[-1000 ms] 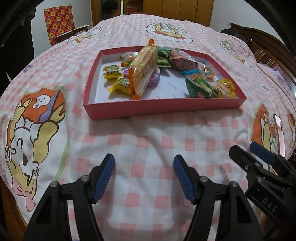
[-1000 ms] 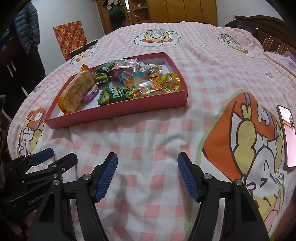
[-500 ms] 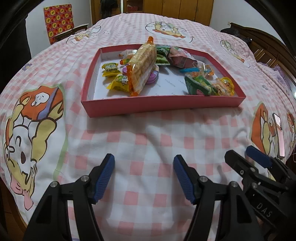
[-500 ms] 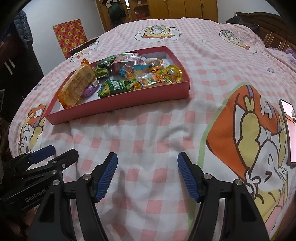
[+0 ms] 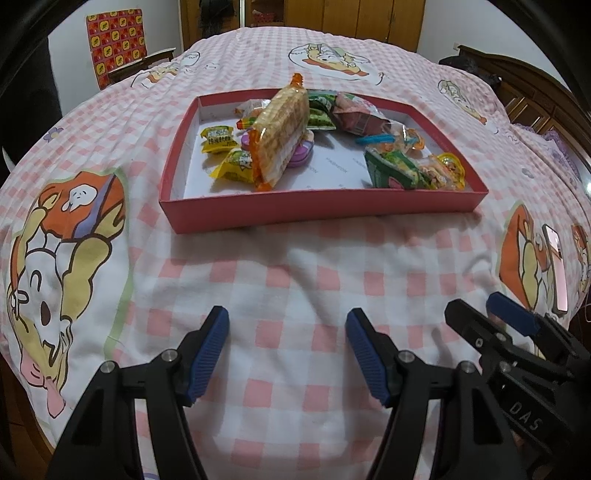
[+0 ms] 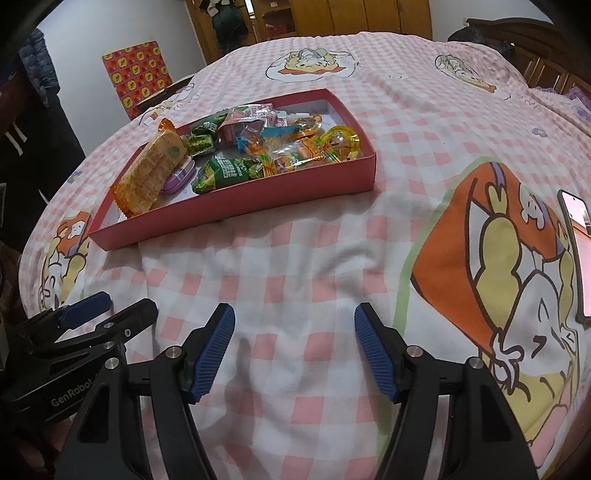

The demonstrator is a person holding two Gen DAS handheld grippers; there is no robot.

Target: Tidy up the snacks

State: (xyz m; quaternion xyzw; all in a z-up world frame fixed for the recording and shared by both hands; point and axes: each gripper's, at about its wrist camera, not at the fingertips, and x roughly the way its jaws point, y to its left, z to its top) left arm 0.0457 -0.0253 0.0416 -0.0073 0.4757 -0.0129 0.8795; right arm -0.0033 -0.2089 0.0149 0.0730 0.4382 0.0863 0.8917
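A shallow red box (image 5: 317, 212) (image 6: 236, 201) lies on the pink checked bedspread and holds several wrapped snacks. A long orange cracker pack (image 5: 280, 131) (image 6: 153, 171) leans over a purple case (image 5: 301, 155). Yellow packets (image 5: 218, 138) sit at its left, green packets (image 5: 397, 170) (image 6: 225, 171) and clear candy bags at its right. My left gripper (image 5: 287, 334) is open and empty, well short of the box. My right gripper (image 6: 294, 330) is open and empty, also short of the box, beside the left one.
A phone (image 6: 578, 254) (image 5: 554, 267) lies on the bedspread at the right. A chair with a red-yellow patterned cover (image 5: 116, 42) stands beyond the bed on the left. Wooden wardrobes (image 6: 354, 16) stand at the back, a dark headboard (image 5: 524, 88) at the right.
Both grippers have drawn back and lifted a little from the box, so it looks farther and smaller. Both stay open and empty.
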